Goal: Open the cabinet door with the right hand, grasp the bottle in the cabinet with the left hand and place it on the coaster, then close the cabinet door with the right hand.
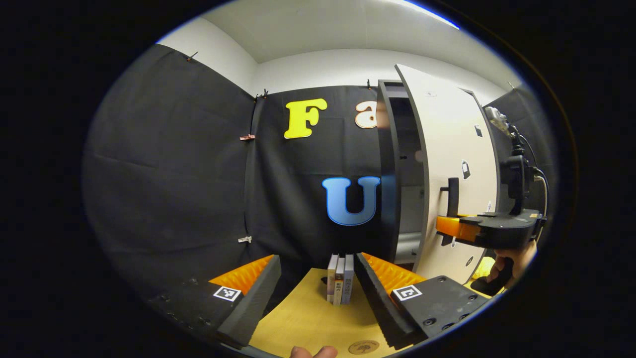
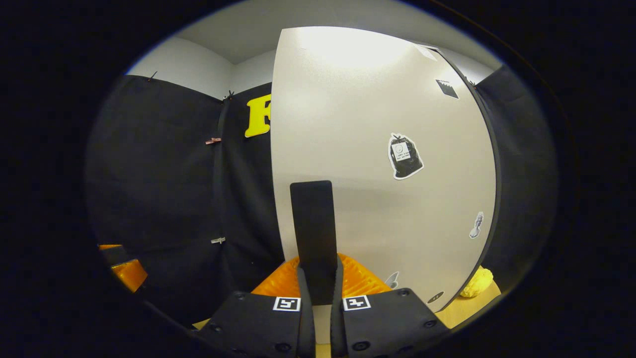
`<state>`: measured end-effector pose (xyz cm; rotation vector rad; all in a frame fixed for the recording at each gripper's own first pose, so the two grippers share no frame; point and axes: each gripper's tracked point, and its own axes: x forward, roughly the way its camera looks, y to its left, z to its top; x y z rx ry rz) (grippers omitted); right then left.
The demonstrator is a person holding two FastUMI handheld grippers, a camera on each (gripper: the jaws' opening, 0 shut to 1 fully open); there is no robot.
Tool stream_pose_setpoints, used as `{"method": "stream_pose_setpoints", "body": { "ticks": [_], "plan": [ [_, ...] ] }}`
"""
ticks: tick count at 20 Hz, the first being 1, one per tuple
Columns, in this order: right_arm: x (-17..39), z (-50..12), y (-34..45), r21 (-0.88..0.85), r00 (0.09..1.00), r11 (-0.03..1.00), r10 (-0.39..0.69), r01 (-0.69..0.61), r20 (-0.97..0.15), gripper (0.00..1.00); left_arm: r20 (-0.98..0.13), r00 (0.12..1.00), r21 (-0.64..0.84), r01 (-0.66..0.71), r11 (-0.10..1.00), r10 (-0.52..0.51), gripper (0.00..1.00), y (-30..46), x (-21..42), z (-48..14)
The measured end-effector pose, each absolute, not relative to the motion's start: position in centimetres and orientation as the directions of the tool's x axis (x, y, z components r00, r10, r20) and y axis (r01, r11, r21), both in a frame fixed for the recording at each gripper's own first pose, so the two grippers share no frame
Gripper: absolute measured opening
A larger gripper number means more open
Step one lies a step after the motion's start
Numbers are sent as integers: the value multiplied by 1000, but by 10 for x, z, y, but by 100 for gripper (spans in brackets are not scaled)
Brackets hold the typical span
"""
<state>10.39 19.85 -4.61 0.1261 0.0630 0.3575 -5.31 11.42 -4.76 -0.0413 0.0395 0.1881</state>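
Cabinet door (image 2: 377,164) is the big pale board right in front of the right gripper (image 2: 318,286). Its black handle (image 2: 312,233) stands straight up, and the two fingers are pressed tight on it, one on each side. Each finger carries a small black-and-white square tag (image 2: 286,304). Stickers sit on the door, but their writing is too small to read. In the left gripper view the door stands swung out on the right, with a dark gap (image 1: 405,169) between its edge and the cabinet frame. What is inside the gap cannot be made out.

In that same view a hand (image 1: 512,263) holds the right gripper level, pointing at the handle from the side. The left gripper (image 1: 313,286) is held low over the wooden table (image 1: 308,318), its fingers spread wide apart with nothing between them. Close to the near edge lies a round coaster (image 1: 363,346). A little farther, three thin books (image 1: 340,278) stand upright in the space between the fingers; the words on their backs are too small to read. Left of the books, the room is open.
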Motion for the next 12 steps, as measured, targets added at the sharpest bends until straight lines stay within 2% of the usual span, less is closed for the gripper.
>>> {"method": "stream_pose_setpoints", "body": {
  "ticks": [12],
  "plan": [
    [28,-41,122,130,932,928,358,-350,-49,16,-5,998,-41,-59,997,58,95,44,-43,-23]
  ]
}}
